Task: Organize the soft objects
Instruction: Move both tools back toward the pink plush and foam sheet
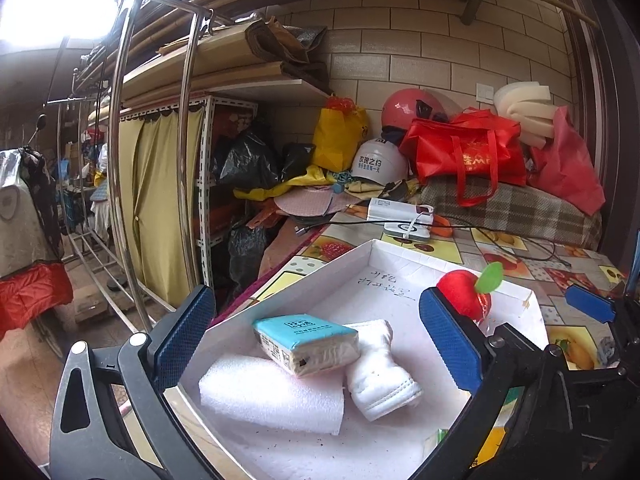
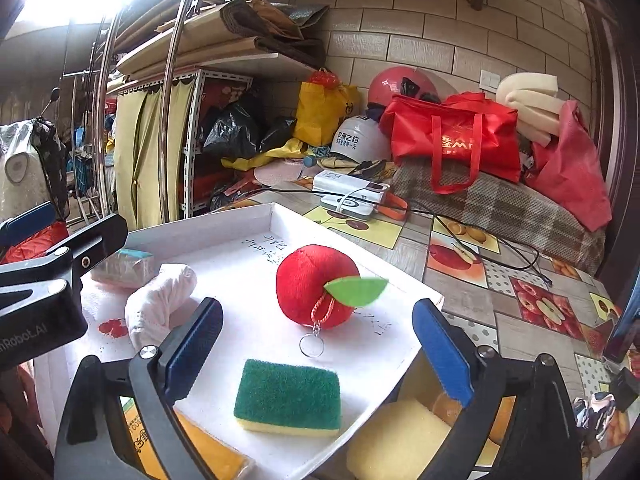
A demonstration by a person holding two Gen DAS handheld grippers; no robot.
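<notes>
1. The left tongs stand wide apart and hold nothing; they hang over the left part of the white tray.
2. Between their blue pads lies a tissue pack with a teal top, leaning on a white foam block at 7 o'clock from it.
3. A rolled white cloth touches the tissue pack at its 4 o'clock side.
4. The right tongs are also spread open and empty, hovering over the tray's near right end.
5. A green-and-yellow sponge lies flat inside the tray, between the right tongs' fingers.
6. A red plush apple with a green leaf and a key ring sits at 12 o'clock from the sponge, close but apart.
7. A yellow sponge rests outside the tray at 4 o'clock, on the fruit-patterned surface.
</notes>
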